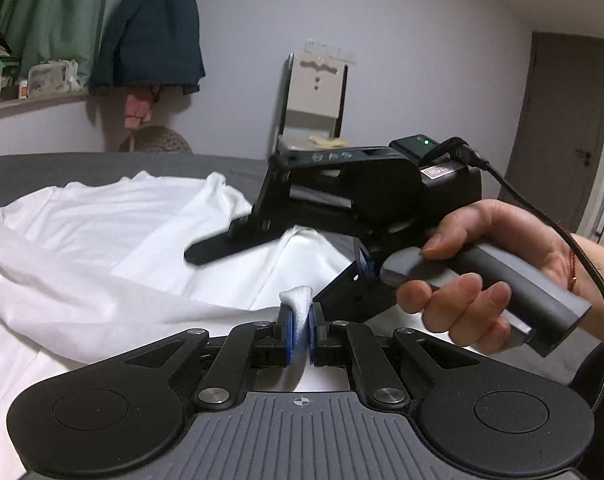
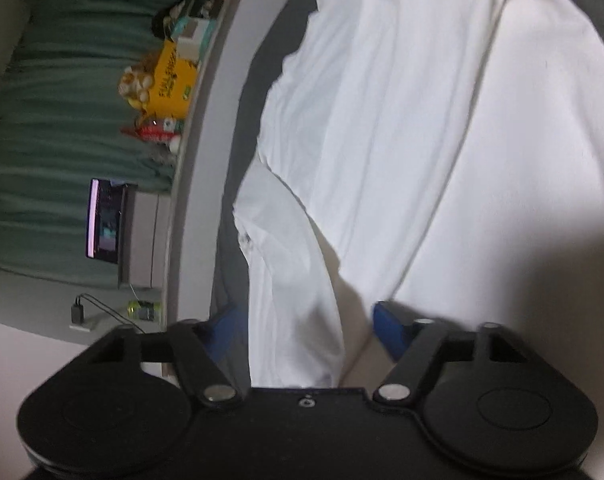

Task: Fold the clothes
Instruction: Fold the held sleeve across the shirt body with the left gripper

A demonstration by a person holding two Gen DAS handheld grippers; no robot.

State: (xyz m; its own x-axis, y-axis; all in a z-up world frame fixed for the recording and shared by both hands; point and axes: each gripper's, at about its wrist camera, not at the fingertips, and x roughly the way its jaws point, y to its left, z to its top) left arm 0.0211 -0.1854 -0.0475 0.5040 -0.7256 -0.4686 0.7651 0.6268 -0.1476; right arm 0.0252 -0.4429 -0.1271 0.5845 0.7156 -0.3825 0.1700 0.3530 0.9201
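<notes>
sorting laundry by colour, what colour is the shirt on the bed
White shirt, plain, no visible print; best seen in the left wrist view.

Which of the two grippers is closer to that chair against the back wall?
Right. In the left wrist view the right gripper is held out over the white shirt, farther toward the chair; the left gripper sits behind it, pinching the shirt.

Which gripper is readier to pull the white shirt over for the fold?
Probably the left gripper: its blue pads are shut on a pinch of the white shirt. The right gripper is open, cloth lying loose between its fingers.
</notes>
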